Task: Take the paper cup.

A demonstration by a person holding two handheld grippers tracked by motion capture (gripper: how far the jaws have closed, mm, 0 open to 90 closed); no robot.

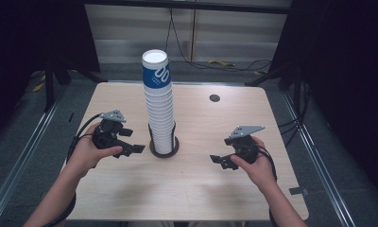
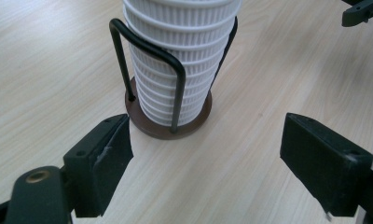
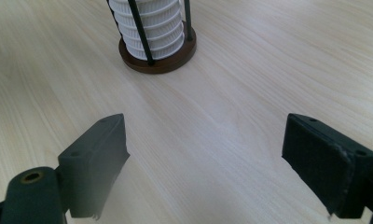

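Left gripper (image 1: 133,149): jaws spread wide, nothing between them; held low over the table, pointed at the foot of the cup stack.
Right gripper (image 1: 220,160): jaws likewise wide apart and empty; aimed at the same stack from the opposite side, somewhat farther off than the left.
Table (image 1: 206,189): pale wood grain, bare between both sets of jaws.
Holder base (image 2: 149,128): dark brown round disc, just ahead of the left jaws, slightly left of their centre line; ahead and left of the right jaws, near but apart.
Wire uprights (image 2: 177,88): black bent rod loops rising from the disc, hugging the lowest cups on either side.
Cup stack (image 1: 159,118): tall nested column of white ribbed paper cups, standing upright in the holder, between the two grippers.
Top cup (image 1: 156,71): blue sleeve, open rim up, well above both tools.
Handling (judgement): cups light, thin-walled, crush easily; ribbing should give the pads some grip. Nested cups may stick and lift together. Tall stack likely to sway or topple if pushed low.
Grip point (judgement): take the top cup by its side wall just under the rim, gentle squeeze; other gripper steadies the stack above the wires.
Writing: white marks on the blue sleeve read like "00"; smaller print beneath too small to read.
Far: dark round grommet (image 1: 214,98) in the table beyond the right gripper.
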